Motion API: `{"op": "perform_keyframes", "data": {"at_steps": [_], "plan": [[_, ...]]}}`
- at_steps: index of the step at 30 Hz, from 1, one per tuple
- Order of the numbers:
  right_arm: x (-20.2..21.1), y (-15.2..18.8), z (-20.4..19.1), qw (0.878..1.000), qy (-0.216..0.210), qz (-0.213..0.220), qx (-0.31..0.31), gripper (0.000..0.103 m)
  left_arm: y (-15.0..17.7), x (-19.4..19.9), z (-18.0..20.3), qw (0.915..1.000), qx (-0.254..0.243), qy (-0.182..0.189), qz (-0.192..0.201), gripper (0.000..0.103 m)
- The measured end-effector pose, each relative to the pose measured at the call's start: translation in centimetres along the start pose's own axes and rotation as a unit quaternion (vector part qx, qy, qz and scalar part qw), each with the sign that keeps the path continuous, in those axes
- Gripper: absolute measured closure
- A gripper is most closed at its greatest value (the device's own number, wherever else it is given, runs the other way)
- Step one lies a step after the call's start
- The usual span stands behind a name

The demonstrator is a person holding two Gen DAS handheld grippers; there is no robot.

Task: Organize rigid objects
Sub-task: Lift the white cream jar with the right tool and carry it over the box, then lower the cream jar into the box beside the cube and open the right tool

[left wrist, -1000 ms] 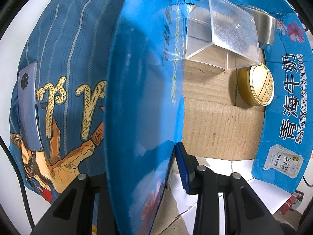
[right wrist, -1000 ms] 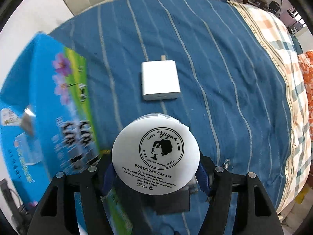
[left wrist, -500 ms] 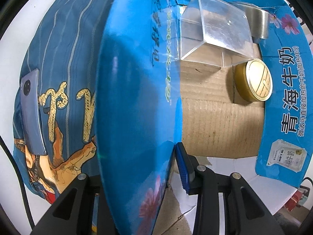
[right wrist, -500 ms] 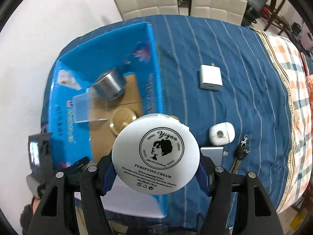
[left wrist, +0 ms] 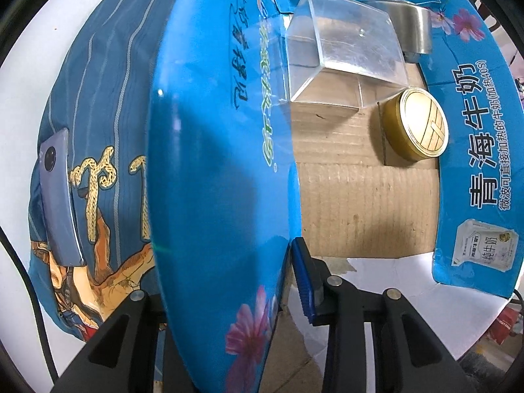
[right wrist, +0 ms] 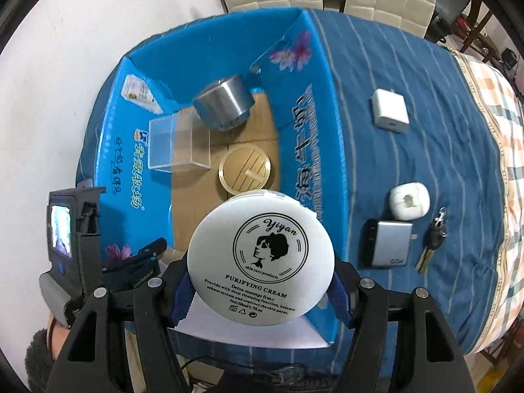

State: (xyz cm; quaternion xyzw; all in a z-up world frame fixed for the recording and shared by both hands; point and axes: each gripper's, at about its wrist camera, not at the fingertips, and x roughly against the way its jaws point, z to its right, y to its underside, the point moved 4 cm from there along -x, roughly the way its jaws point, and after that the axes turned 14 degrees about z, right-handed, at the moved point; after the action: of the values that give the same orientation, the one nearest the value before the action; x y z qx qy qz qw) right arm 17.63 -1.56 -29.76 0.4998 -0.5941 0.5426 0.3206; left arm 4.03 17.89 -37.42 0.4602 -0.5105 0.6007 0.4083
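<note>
The glossy blue cardboard box (right wrist: 209, 49), printed with pink flowers and Chinese lettering, sits open on the striped blue cloth (right wrist: 409, 150), its raw corrugated floor showing brown. The left gripper (left wrist: 229, 294) is clamped on the box's near side flap (left wrist: 213, 180), one blue ribbed pad flat against the flap's inner face. The right gripper (right wrist: 258, 291) hangs above the box's near end, its blue pads pinching the round white plastic cream jar (right wrist: 260, 257) by its sides; the smooth lid with its black printed emblem faces up.

Inside the box, a clear square acrylic case (right wrist: 178, 140) stands against the left wall, a brushed-metal cylinder (right wrist: 224, 103) lies tilted just behind it, and a flat round gold tin (right wrist: 245, 170) with a grooved lid rests beside the case.

On the cloth right of the box lie a white square charger (right wrist: 389, 111), a rounded white earbud case (right wrist: 409, 201), a grey metallic slab (right wrist: 391, 244) and a set of keys (right wrist: 432, 242). Left of the box lies a slim lilac phone (left wrist: 59, 196).
</note>
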Motion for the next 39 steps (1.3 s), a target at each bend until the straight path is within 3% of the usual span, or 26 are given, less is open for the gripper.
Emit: {"op": "perform_keyframes", "data": {"at_steps": [11, 16, 29, 33, 35, 39], "plan": [[-5.7, 1.3, -0.4, 0.999, 0.013, -0.033, -0.016, 0.033, 0.5, -0.2, -1.0, 0.9999, 0.009, 0.005, 0.002, 0.072], [-6.4, 1.3, -1.6, 1.000, 0.011, -0.028, 0.000, 0.033, 0.7, -0.2, -1.2, 0.9999, 0.008, 0.005, 0.004, 0.072], [-10.5, 3.0, -3.0, 0.998, 0.009, -0.062, 0.001, 0.033, 0.2, -0.3, -1.4, 0.9999, 0.010, 0.007, 0.000, 0.072], [-11.8, 2.8, -2.7, 0.996, -0.023, -0.079, -0.032, 0.033, 0.2, -0.5, -1.9, 0.9999, 0.013, 0.009, 0.000, 0.072], [-12.6, 2.7, -2.7, 0.992, -0.063, -0.091, -0.057, 0.033, 0.2, -0.6, -2.1, 0.9998, 0.015, 0.010, -0.001, 0.072], [-13.0, 1.9, -2.9, 0.989, -0.096, -0.085, -0.068, 0.033, 0.2, -0.7, -2.6, 0.9997, 0.020, 0.012, -0.002, 0.072]]}}
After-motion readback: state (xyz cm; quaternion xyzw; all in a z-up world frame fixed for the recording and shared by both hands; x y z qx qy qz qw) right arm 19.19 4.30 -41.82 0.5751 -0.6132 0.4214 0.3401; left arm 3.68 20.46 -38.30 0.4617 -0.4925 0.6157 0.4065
